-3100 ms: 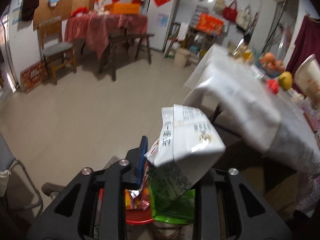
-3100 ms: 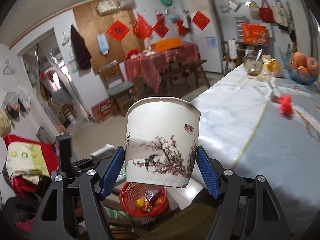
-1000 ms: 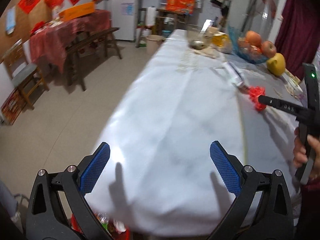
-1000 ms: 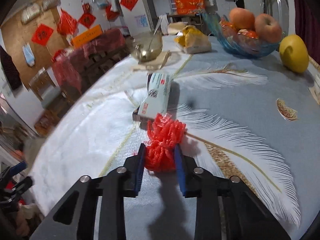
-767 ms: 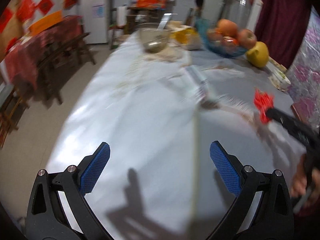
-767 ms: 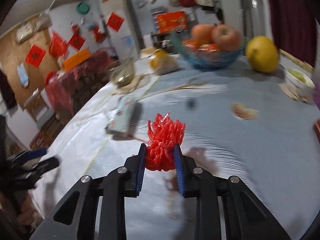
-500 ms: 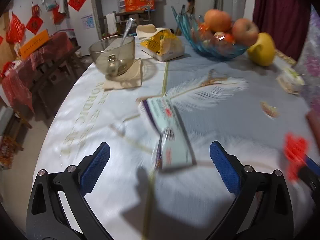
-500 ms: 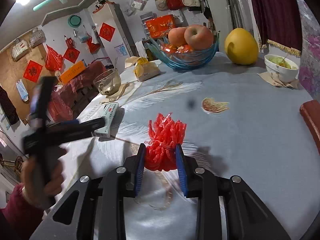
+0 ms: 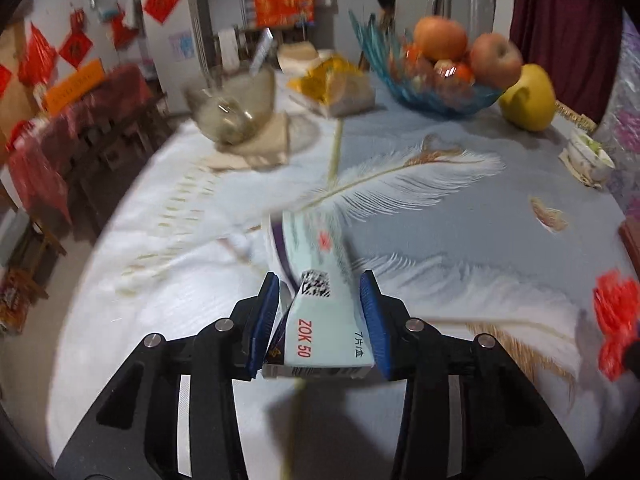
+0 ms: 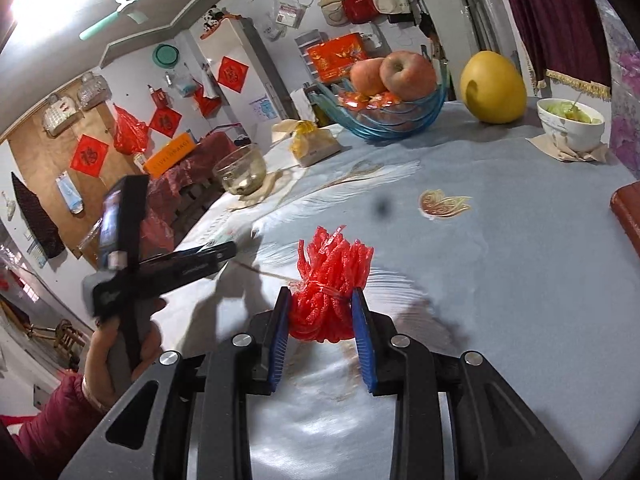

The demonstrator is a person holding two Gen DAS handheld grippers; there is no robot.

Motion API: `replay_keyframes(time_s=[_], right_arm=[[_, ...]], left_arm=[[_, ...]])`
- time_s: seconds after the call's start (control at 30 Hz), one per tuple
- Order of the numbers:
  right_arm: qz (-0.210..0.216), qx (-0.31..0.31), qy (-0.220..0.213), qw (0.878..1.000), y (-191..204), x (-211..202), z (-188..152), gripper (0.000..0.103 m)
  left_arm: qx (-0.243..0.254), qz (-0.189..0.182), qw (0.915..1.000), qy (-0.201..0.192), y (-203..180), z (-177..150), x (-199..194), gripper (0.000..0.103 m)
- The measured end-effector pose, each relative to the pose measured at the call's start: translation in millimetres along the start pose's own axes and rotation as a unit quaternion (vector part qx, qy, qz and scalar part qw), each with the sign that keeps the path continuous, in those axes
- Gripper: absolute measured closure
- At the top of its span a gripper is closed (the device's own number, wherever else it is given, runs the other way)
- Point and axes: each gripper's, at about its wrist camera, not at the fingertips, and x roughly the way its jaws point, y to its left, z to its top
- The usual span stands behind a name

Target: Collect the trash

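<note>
My left gripper [image 9: 320, 322] is shut on a long pale green carton [image 9: 320, 280] printed "ZOK 50", whose far end points down the table. My right gripper [image 10: 322, 320] is shut on a bundle of red plastic netting [image 10: 330, 284] and holds it above the grey-blue tablecloth [image 10: 500, 240]. The red netting also shows at the right edge of the left wrist view [image 9: 614, 316]. The left gripper's body [image 10: 180, 268] shows in the right wrist view, held by a hand in a red sleeve.
At the table's far end stand a blue glass fruit bowl [image 9: 440, 92] with apples, a yellow pomelo [image 9: 528, 98], a glass bowl [image 9: 232, 116] on a napkin, a yellow-wrapped packet [image 9: 336, 88] and a white bowl [image 10: 570, 122] of greens. A red-brown object [image 10: 626, 212] lies at the right edge.
My left gripper has moved up to the carton and shut on it. My right gripper still holds the red netting, raised above the cloth.
</note>
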Motion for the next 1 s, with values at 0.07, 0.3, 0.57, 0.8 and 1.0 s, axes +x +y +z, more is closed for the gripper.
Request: replay_keyframes(time_s=[0.07,0.3,0.57,0.8,1.0], right_arm=[[0.014,-0.009,0.003,1.000,13,0,-2,0.072],[0.057,-0.061,0.007,0.996,82,-5,-12,0.073],[0.045,-0.061,-0.009,0.997,98,-31,-27,0.073],[0.012,-0.037,-0.017,0.999,62,-47,-23,0.073],[0.015,-0.023,-0.015,1.000,50,-49,-29,0.073]], left_arm=[[-0.002,0.003,0.9998,-0.017,9,-11,-26,0.068],[-0.040,0.011,0.9980,-0.048,61,-59,-108,0.074],[-0.004,-0.010,0.9988,-0.048,49,-67,-108,0.022],[0.034,-0.004,0.9994,-0.007,7,-52,-38,0.027],[0.006,-0.055,0.9983,0.021,20,-54,-31,0.058]])
